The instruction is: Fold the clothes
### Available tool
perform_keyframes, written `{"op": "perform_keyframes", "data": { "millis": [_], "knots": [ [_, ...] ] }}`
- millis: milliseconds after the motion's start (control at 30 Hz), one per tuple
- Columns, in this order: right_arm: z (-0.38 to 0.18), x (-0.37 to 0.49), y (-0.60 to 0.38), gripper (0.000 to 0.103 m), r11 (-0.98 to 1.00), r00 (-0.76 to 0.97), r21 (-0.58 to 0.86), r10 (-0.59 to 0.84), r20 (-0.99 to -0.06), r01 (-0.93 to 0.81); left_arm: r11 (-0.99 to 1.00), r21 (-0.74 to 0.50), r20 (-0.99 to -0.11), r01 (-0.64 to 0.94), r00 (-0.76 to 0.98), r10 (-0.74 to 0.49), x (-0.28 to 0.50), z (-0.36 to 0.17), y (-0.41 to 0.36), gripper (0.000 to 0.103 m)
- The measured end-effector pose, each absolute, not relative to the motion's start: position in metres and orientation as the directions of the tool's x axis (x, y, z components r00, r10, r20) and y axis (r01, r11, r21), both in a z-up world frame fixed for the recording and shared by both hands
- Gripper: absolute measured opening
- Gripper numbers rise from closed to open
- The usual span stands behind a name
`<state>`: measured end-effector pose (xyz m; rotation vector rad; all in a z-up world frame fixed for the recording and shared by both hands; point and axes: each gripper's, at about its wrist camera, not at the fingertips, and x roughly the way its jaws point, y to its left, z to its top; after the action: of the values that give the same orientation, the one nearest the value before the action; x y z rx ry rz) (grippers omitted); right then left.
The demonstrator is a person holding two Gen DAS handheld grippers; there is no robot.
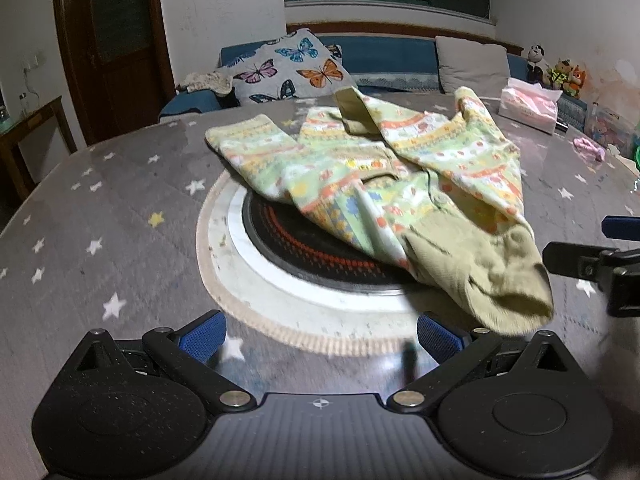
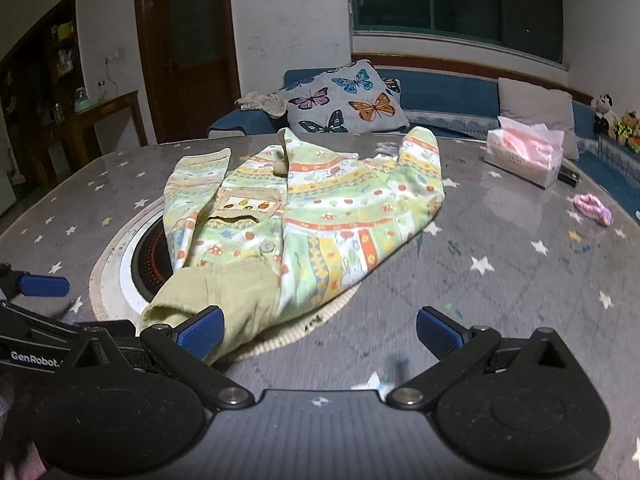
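Note:
A small patterned green, yellow and orange cardigan [image 1: 384,168] lies crumpled on the star-print tablecloth [image 1: 100,220], partly over a round black burner [image 1: 304,248]. Its plain olive hem [image 1: 480,276] points toward me. My left gripper [image 1: 320,334] is open and empty, just short of the hem. In the right wrist view the cardigan [image 2: 320,208] lies ahead with one sleeve out to the left. My right gripper [image 2: 320,332] is open and empty, its left fingertip [image 2: 200,332] in front of the olive hem [image 2: 224,300]. Each gripper shows at the edge of the other's view.
A tissue pack [image 2: 524,156] and a small pink cloth [image 2: 592,208] sit at the table's right. A butterfly cushion [image 2: 348,100] and a blue sofa [image 2: 440,92] stand behind the table. A wooden door [image 2: 188,40] is at the back left.

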<state>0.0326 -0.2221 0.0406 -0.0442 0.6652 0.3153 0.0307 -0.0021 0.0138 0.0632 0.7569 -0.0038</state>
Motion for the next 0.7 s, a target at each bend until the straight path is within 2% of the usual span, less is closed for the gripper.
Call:
{"op": "perform_keyframes", "data": {
  "millis": [367, 700],
  "knots": [
    [0.027, 0.057, -0.206, 0.103, 0.939, 0.701, 0.008, 0.263, -0.663, -0.345, 0.995, 0.085, -0.677, 0.042, 0.735, 0.027, 0.057, 0.023, -0.004, 0.103],
    [0.046, 0.079, -0.207, 0.103, 0.921, 0.699, -0.029, 0.274, -0.66, -0.389, 0.993, 0.109, -0.672, 0.044, 0.739, 0.041, 0.084, 0.027, 0.001, 0.103]
  ]
}}
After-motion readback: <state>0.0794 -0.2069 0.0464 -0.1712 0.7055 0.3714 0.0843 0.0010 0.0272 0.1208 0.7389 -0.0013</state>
